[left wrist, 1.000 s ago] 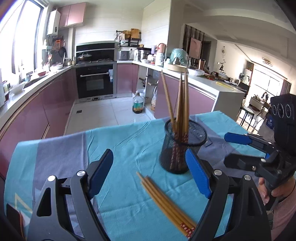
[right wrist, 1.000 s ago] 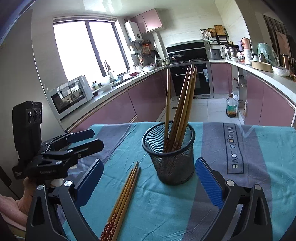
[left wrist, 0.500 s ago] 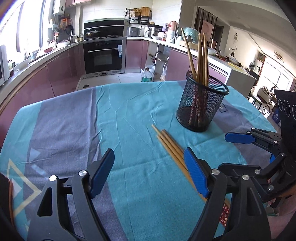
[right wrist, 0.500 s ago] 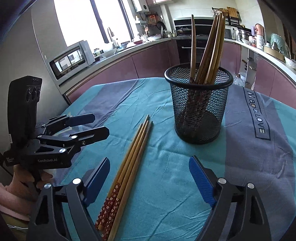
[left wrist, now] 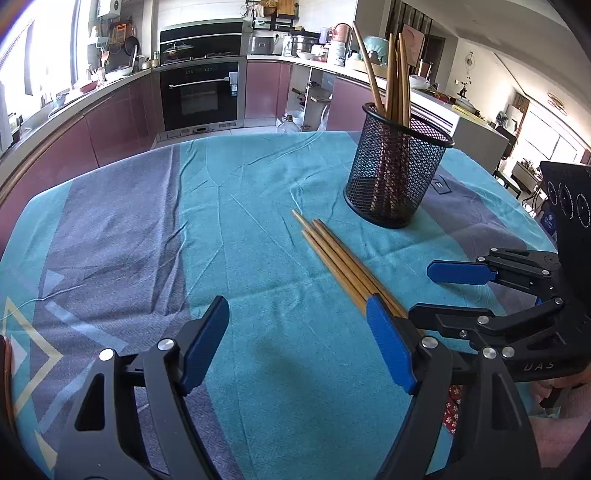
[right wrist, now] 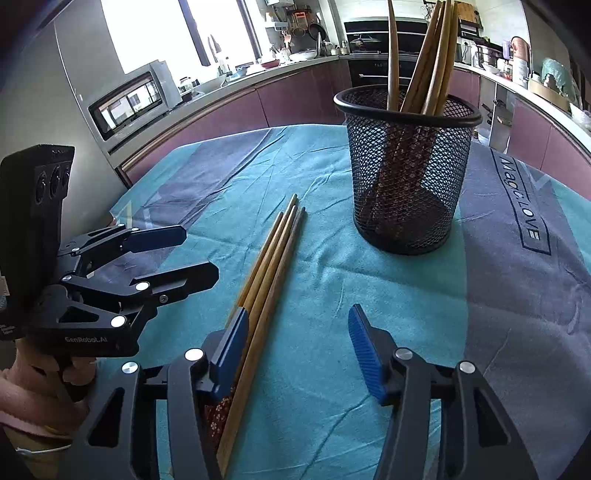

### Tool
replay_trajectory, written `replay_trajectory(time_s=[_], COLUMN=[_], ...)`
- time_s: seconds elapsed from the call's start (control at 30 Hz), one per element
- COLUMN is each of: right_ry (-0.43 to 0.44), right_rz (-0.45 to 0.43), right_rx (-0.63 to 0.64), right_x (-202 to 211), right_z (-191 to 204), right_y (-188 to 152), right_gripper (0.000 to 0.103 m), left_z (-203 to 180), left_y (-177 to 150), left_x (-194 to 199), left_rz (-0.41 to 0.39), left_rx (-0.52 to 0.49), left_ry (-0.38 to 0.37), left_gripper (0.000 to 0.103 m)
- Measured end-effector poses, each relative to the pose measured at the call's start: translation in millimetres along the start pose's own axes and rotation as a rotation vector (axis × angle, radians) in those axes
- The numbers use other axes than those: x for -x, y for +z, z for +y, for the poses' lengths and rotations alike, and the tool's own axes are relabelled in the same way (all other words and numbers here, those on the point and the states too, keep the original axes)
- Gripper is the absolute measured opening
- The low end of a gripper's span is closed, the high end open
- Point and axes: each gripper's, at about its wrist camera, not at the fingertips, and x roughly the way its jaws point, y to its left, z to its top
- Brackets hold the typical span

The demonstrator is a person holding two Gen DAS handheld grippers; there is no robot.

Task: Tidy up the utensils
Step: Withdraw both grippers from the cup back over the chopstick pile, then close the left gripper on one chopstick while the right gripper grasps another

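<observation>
Blue-padded, your left gripper (left wrist: 299,343) has dropped lower than a second ago, jaws apart over bare teal cloth (left wrist: 240,229); the loose chopsticks (left wrist: 343,262) lie beside its right pad; your right gripper (right wrist: 295,347), also spread and lower, straddles them; the mesh holder (right wrist: 406,177) stands beyond.

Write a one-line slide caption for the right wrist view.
Open right gripper beside loose chopsticks on the teal tablecloth, mesh holder ahead.

bright daylight from blown-out window (right wrist: 155,33); fisheye-warped edges; sharp focus
</observation>
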Motion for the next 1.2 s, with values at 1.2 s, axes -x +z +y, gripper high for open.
replay_trajectory(time_s=[1.2], right_ry=[-0.057], right_rz=[0.005], right_rx=[0.038], right_x=[2.0], right_z=[-3.8], right_y=[-0.2], right_gripper=[0.042], left_z=[-14.9], left_y=[1.5], left_x=[-22.1], left_rz=[0.088], left_rx=[-0.08], left_ry=[-0.03], left_gripper=[0.067])
